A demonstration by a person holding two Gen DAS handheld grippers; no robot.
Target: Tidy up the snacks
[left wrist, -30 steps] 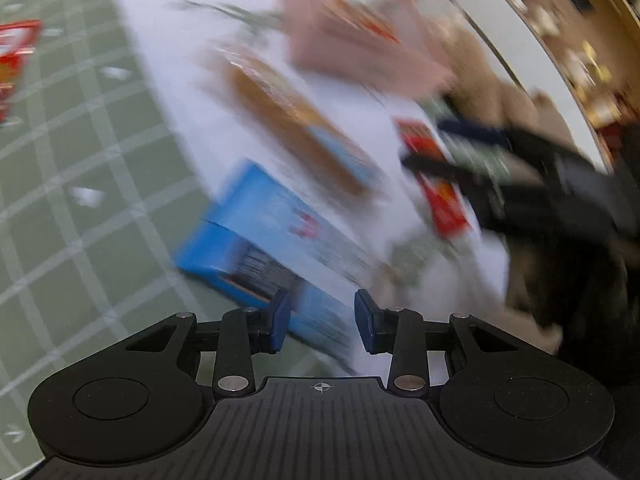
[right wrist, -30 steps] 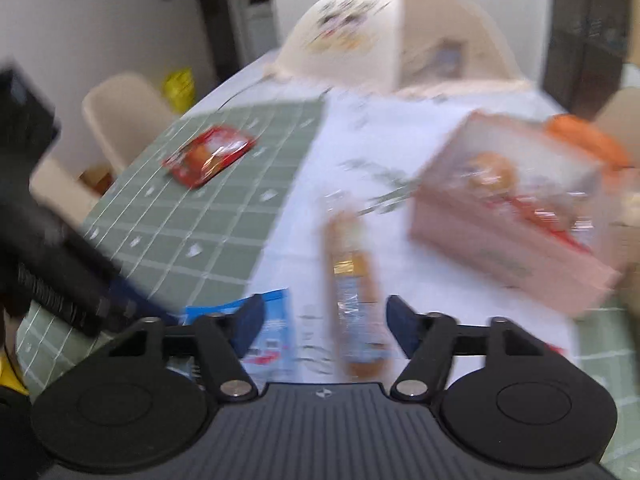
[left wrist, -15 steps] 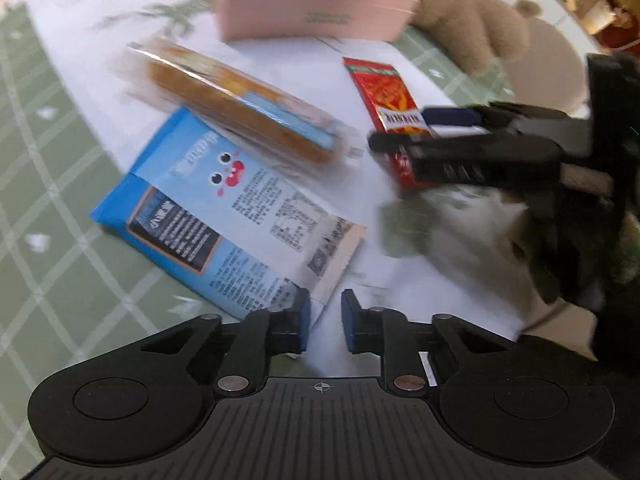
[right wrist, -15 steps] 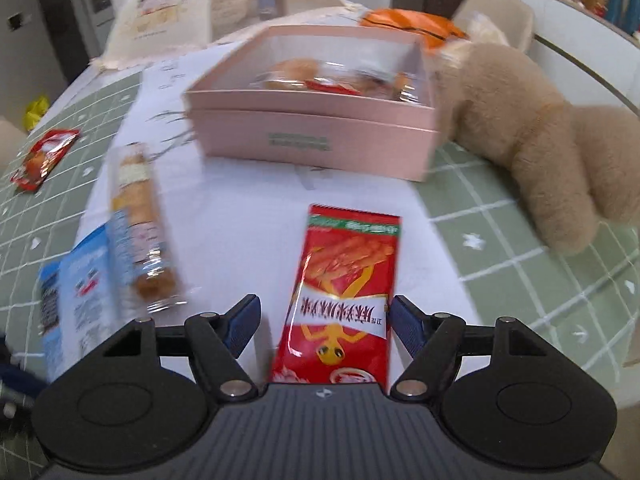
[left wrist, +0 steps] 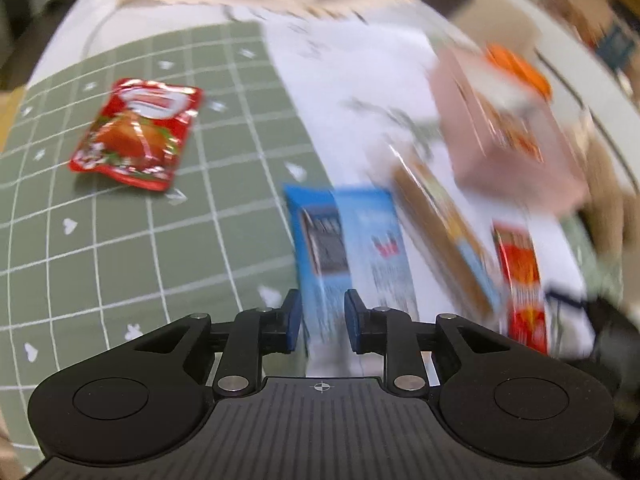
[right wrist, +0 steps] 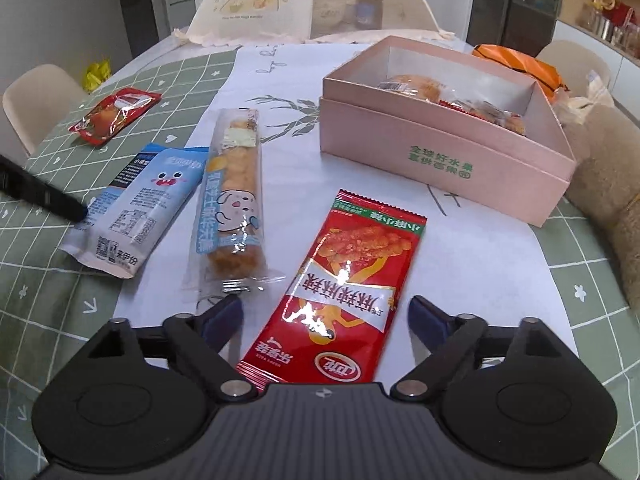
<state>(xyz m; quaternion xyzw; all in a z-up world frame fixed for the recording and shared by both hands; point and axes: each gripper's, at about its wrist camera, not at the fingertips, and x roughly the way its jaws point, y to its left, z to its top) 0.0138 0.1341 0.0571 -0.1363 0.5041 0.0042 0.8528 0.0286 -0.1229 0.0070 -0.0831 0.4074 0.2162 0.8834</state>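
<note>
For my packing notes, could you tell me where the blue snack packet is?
The blue snack packet lies left in the right wrist view, beside the long clear-wrapped pastry.

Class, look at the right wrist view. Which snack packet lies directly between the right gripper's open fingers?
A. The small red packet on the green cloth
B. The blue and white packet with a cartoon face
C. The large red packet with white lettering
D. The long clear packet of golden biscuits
C: the large red packet lies lengthwise between the spread fingers of the right gripper, untouched; the other snacks lie farther left.
</note>
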